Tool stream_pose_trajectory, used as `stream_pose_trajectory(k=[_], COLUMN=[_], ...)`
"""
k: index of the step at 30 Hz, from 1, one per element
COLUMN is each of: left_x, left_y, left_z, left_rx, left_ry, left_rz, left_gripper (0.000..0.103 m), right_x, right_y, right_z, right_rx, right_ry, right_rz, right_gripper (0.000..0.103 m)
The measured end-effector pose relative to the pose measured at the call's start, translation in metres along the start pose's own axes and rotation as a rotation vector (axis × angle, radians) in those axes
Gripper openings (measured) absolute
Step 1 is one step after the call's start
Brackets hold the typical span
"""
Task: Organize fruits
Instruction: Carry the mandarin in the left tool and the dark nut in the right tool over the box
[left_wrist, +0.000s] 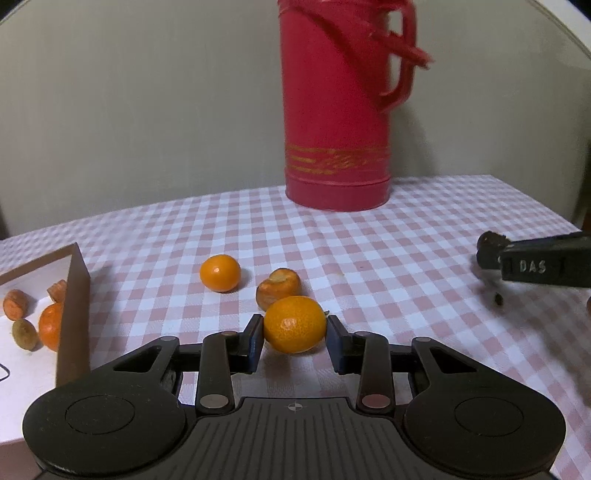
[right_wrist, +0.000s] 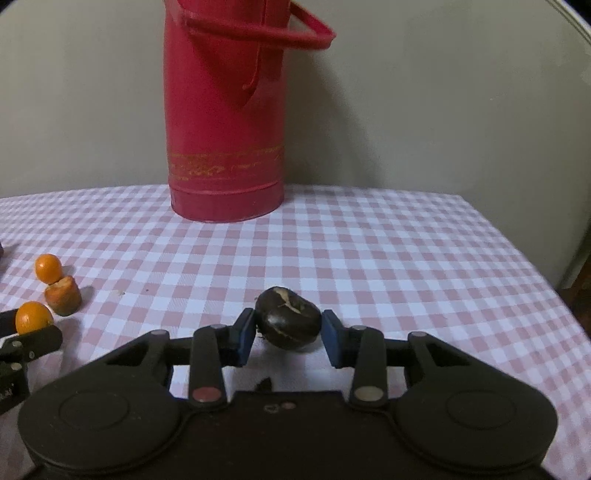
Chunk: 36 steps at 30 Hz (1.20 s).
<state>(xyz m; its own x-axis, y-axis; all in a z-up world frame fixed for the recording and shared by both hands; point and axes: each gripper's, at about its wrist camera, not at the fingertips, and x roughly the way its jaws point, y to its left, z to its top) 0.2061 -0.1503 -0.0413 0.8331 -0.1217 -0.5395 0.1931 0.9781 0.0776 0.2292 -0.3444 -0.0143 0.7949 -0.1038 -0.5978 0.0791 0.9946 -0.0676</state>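
Note:
My left gripper (left_wrist: 295, 334) is shut on a small orange citrus fruit (left_wrist: 294, 324), just above the checked tablecloth. Behind it lie a cut carrot stub (left_wrist: 277, 287) and a second orange fruit (left_wrist: 220, 273). My right gripper (right_wrist: 289, 328) is shut on a dark brown chestnut-like fruit (right_wrist: 288, 319); it also shows at the right edge of the left wrist view (left_wrist: 489, 251). The right wrist view shows the held orange (right_wrist: 33, 316), the carrot stub (right_wrist: 63, 295) and the other orange (right_wrist: 48, 268) at far left.
A cardboard-walled tray (left_wrist: 74, 306) at left holds carrot pieces (left_wrist: 15, 303), an orange and a brownish fruit (left_wrist: 25, 334). A tall red thermos (left_wrist: 334, 110) stands at the back of the table against the wall. The table's right edge (right_wrist: 535, 266) falls away.

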Motion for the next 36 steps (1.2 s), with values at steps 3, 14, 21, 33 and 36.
stream_pose_trajectory(k=[3, 14, 21, 33, 36], left_x=[-0.018, -0.078, -0.113, -0.158, -0.165], left_y=[-0.005, 0.003, 0.023, 0.07, 0.084], left_z=[-0.002, -0.013, -0.025, -0.04, -0.043], left_rx=[0.038, 0.082, 0.071, 0.027, 0.007], left_ry=[-0.035, -0.105, -0.132, -0.174, -0.181], left_rz=[0.002, -0.008, -0.006, 0.056, 0.079], left_gripper=[0.036, 0.036, 0.036, 0.036, 0.036], right_x=[-0.023, -0.099, -0.138, -0.171, -0.176], right_y=[-0.002, 0.01, 0.041, 0.089, 0.104], right_z=[-0.002, -0.028, -0.05, -0.053, -0.051], right_rx=[0.007, -0.037, -0.08, -0.145, -0.167], right_ry=[-0.032, -0.109, -0.151, -0.229, -0.245], right_rz=[0.005, 0.003, 0.043, 0.109, 0.143], right_gripper=[0.03, 0.03, 0.03, 0.03, 0.03])
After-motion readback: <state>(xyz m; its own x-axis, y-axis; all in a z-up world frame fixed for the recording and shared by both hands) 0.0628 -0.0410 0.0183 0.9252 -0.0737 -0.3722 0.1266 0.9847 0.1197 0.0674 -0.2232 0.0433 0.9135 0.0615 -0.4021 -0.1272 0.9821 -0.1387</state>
